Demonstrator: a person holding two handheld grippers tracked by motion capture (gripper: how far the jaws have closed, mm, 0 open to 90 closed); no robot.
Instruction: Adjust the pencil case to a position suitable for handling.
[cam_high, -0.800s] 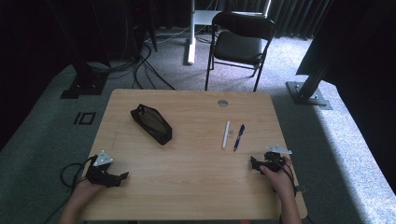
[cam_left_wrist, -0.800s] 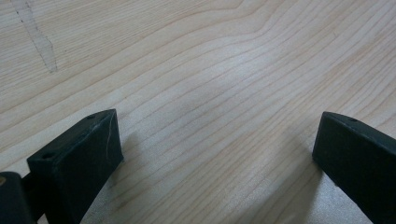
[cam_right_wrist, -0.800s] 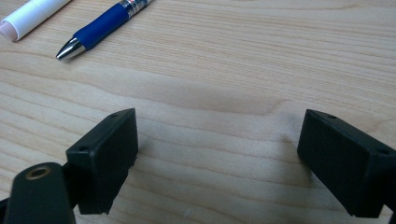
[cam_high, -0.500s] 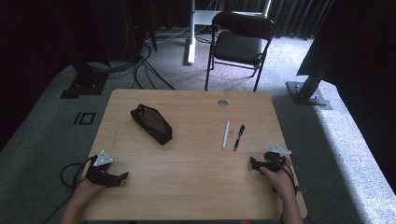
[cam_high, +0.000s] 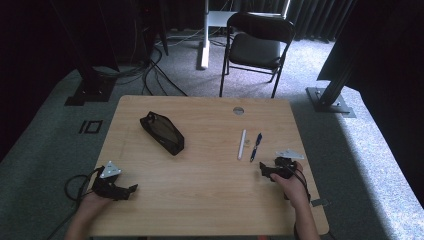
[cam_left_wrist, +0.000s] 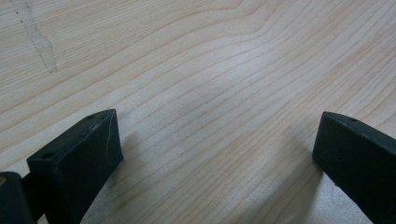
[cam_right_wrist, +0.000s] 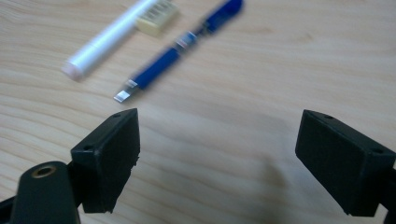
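In the high view, the wooden table (cam_high: 210, 200) takes up the middle of the frame. The left gripper (cam_high: 131, 189) sits at the lower left, held low over bare wood, well apart from everything else. The right gripper (cam_high: 262, 170) is at the lower right, pointing toward the blue pen (cam_high: 256, 146) and the white pen (cam_high: 242, 144), which lie side by side just above it in the frame. A black pencil case (cam_high: 161, 132) lies at an angle in the upper left part of the tabletop.

In the left gripper view, the jaws stand wide apart over plain wood grain, with nothing between them.

In the right gripper view, the jaws are also spread wide and empty. The blue pen (cam_right_wrist: 177, 49) runs diagonally across the upper middle of the frame, its near tip just above the left jaw. The white pen (cam_right_wrist: 109, 36) lies beside it at the upper left, with a small pale eraser (cam_right_wrist: 156, 18) touching it.

This looks like the approach to a pick, probably of the blue pen. The next move would call for sliding forward until the barrel sits between the jaws, then closing across it.
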